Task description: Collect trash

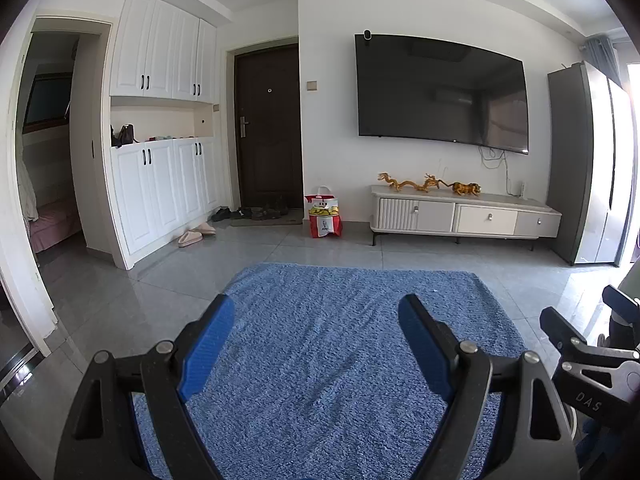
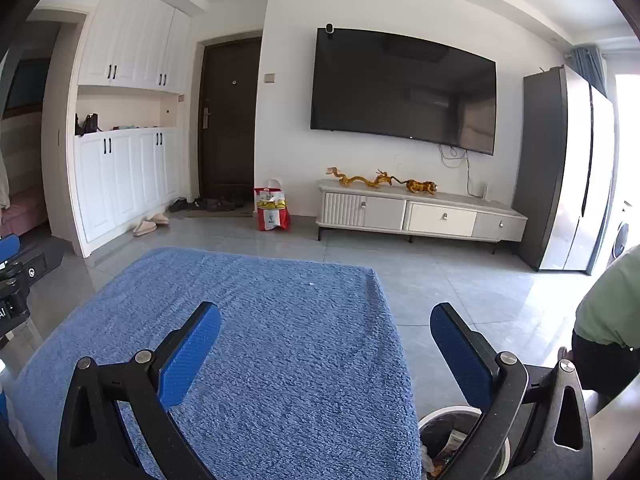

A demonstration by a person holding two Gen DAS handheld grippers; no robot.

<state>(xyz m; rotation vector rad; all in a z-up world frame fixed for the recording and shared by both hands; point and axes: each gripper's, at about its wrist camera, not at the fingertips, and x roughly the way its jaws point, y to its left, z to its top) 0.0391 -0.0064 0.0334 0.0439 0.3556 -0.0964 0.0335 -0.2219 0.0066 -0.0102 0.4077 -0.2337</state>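
Left gripper (image 1: 316, 332) spread wide and empty over the blue towel (image 1: 340, 344); right gripper (image 2: 326, 340) likewise gaping, holding nothing; trash bin (image 2: 452, 440) (paper scraps inside) at five o'clock, just beside the towel's edge; tiny white speck (image 2: 310, 283) at twelve.

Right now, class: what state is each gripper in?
Left gripper: open, holding nothing.
Right gripper: open, holding nothing.

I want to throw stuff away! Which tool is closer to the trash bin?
Right. The right tool hangs open with the trash bin right under its right finger. The left tool sits farther left, over the blue towel.
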